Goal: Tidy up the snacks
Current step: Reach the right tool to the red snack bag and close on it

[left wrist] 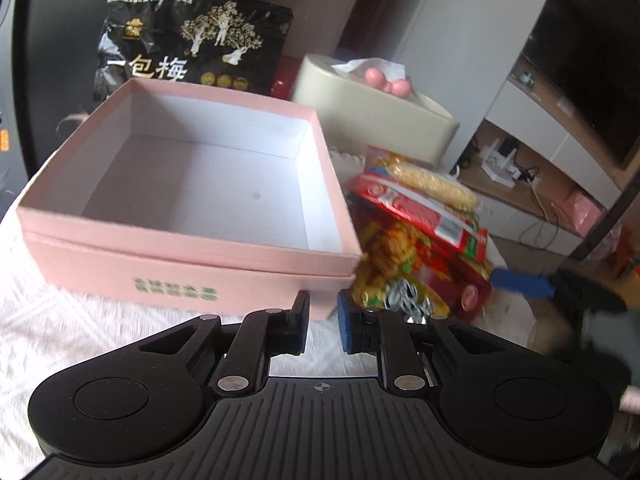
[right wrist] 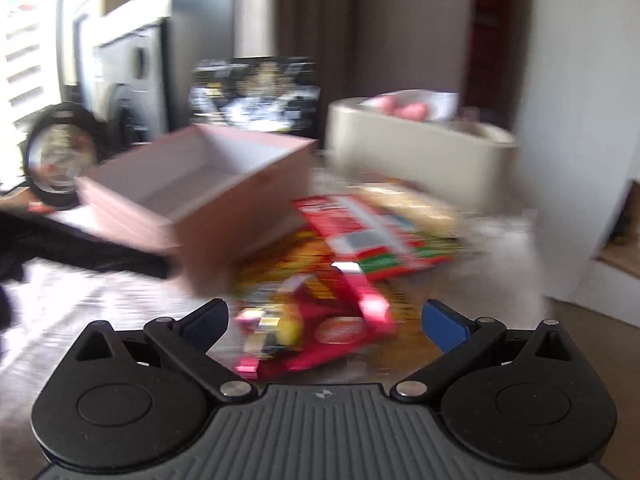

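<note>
An empty pink box (left wrist: 192,256) with a white inside sits on the white cloth; it also shows, blurred, in the right wrist view (right wrist: 208,216). A heap of red and yellow snack packets (left wrist: 424,240) lies right of the box, with a red packet (right wrist: 320,332) nearest the right gripper. My left gripper (left wrist: 323,320) is close to the box's front right corner, jaws a narrow gap apart, holding nothing. My right gripper (right wrist: 326,320) is wide open just before the red packet. A blue pad of the right gripper (left wrist: 520,282) shows right of the heap.
A black plum bag (left wrist: 192,40) stands behind the box. A cream tissue holder (left wrist: 372,116) with pink balls stands behind the snacks. A round clock (right wrist: 60,156) stands left of the box. Shelves and a TV (left wrist: 592,72) are at the right.
</note>
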Action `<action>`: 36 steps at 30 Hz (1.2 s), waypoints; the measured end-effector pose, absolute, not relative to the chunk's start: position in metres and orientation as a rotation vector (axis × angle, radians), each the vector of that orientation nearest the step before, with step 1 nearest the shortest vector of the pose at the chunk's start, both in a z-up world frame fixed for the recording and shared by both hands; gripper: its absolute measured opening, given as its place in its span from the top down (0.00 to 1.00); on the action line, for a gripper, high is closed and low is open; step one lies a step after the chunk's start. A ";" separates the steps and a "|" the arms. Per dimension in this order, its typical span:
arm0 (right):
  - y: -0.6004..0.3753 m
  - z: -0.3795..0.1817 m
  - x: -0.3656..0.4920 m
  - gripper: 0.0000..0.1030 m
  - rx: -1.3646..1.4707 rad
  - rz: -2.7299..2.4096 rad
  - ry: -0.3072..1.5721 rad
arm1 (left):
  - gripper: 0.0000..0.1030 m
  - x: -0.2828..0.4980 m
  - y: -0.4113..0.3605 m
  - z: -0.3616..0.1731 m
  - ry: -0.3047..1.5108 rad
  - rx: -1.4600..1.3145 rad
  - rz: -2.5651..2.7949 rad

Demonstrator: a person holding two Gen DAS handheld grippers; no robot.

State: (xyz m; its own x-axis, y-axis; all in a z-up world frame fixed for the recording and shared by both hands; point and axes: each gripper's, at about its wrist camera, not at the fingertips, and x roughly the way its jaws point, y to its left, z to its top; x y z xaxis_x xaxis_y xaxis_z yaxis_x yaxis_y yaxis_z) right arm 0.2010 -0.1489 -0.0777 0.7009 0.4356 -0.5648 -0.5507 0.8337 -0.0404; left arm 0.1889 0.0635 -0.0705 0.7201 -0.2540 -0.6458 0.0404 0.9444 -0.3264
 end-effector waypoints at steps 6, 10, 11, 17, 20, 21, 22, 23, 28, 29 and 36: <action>-0.111 -0.093 0.204 0.00 -0.381 0.540 0.550 | 0.82 0.199 0.068 -0.072 0.727 -0.358 -0.183; -0.103 -0.101 0.217 0.00 -0.426 0.503 0.570 | 0.82 0.188 0.078 -0.077 0.740 -0.365 -0.158; -0.102 -0.104 0.217 0.00 -0.438 0.497 0.566 | 0.82 0.186 0.082 -0.079 0.744 -0.376 -0.151; -0.091 -0.111 0.224 0.02 -0.500 0.477 0.562 | 0.82 0.175 0.104 -0.085 0.750 -0.438 -0.098; -0.091 -0.108 0.219 0.08 -0.486 0.475 0.587 | 0.82 0.172 0.110 -0.087 0.749 -0.460 -0.087; -0.093 -0.107 0.216 0.11 -0.471 0.478 0.590 | 0.82 0.171 0.111 -0.088 0.751 -0.467 -0.085; -0.095 -0.106 0.214 0.17 -0.455 0.477 0.592 | 0.82 0.172 0.112 -0.090 0.755 -0.471 -0.085; -0.096 -0.104 0.212 0.20 -0.434 0.477 0.595 | 0.82 0.173 0.112 -0.091 0.758 -0.475 -0.088; -0.095 -0.104 0.214 0.12 -0.413 0.484 0.602 | 0.82 0.175 0.105 -0.093 0.770 -0.481 -0.123; -0.092 -0.107 0.216 0.08 -0.435 0.490 0.606 | 0.82 0.174 0.104 -0.094 0.772 -0.479 -0.127; -0.088 -0.112 0.225 0.11 -0.435 0.478 0.607 | 0.82 0.171 0.112 -0.092 0.757 -0.483 -0.103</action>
